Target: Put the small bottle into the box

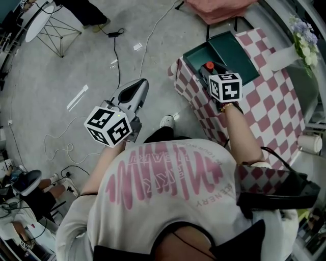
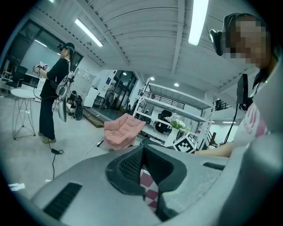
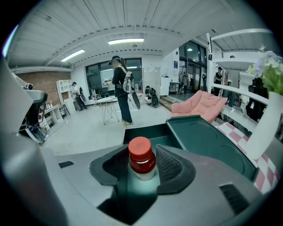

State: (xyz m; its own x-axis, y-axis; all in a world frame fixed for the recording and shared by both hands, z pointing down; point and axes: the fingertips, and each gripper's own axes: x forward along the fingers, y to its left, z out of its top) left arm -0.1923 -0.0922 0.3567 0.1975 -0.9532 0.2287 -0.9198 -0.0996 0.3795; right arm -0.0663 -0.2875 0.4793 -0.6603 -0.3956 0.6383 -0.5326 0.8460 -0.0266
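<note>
The small bottle (image 3: 141, 161) has a red cap and a pale body; it stands upright between the pads of my right gripper (image 3: 141, 167), with dark green below it. The pads flank it closely but slim gaps show, so this gripper is open. From the head view the right gripper (image 1: 210, 72) hangs over the near end of the open dark green box (image 1: 232, 51), the bottle's cap (image 1: 209, 66) just showing there. The box's lid (image 3: 208, 143) lies open to the right. My left gripper (image 1: 133, 94) is held away over the floor, shut and empty (image 2: 141, 152).
The box sits on a table with a pink-and-white checked cloth (image 1: 275, 102). A white vase of flowers (image 1: 304, 41) and a white roll (image 1: 310, 144) stand at its right side. A pink cushion (image 1: 219, 7) lies beyond. Cables (image 1: 61, 148) cross the floor; another person (image 3: 121, 88) stands far off.
</note>
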